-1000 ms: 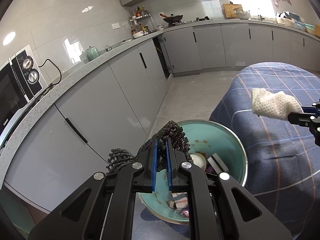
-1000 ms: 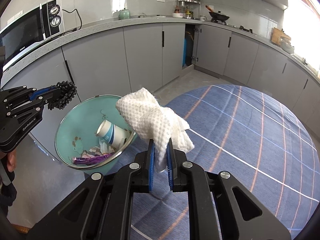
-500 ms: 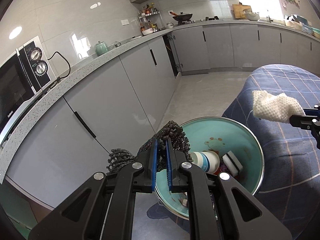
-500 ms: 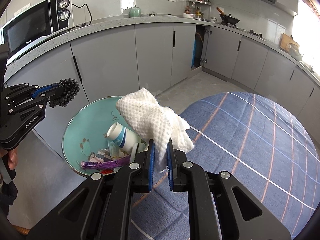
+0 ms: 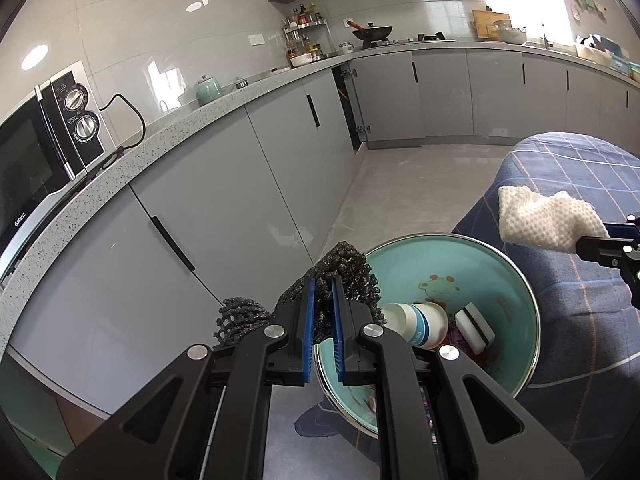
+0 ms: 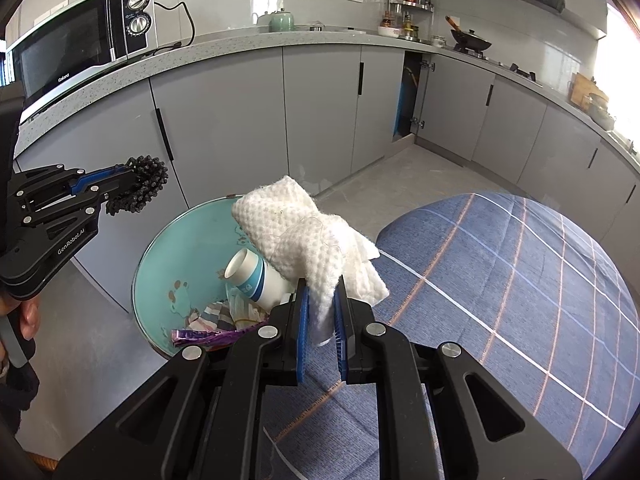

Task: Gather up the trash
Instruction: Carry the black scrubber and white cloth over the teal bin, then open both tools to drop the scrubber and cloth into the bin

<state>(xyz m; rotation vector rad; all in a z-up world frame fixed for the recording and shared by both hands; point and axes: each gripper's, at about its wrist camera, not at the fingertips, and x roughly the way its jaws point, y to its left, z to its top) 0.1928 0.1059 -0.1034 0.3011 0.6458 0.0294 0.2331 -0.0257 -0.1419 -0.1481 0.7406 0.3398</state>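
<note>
My left gripper [image 5: 324,284] is shut on a black mesh scrubber [image 5: 344,276] and holds it over the left rim of a teal trash bin [image 5: 500,264]. My right gripper [image 6: 322,284] is shut on a white waffle cloth [image 6: 296,228] and holds it above the bin's right side [image 6: 180,248]. In the bin lie a white paper cup [image 6: 256,276], a white and black sponge [image 5: 474,326] and a purple wrapper [image 6: 200,336]. In the right wrist view the left gripper [image 6: 136,188] and scrubber [image 6: 144,188] show at left.
A table with a blue plaid cloth [image 6: 500,280] stands right of the bin. Grey cabinets [image 5: 248,200] and a speckled counter with a microwave [image 6: 80,48] run behind. One cabinet door [image 6: 412,96] stands ajar. Grey floor [image 5: 400,184] lies between.
Both grippers have drawn slightly closer to the bin, still holding the scrubber and the cloth. The bin's contents show more fully in the left wrist view.
</note>
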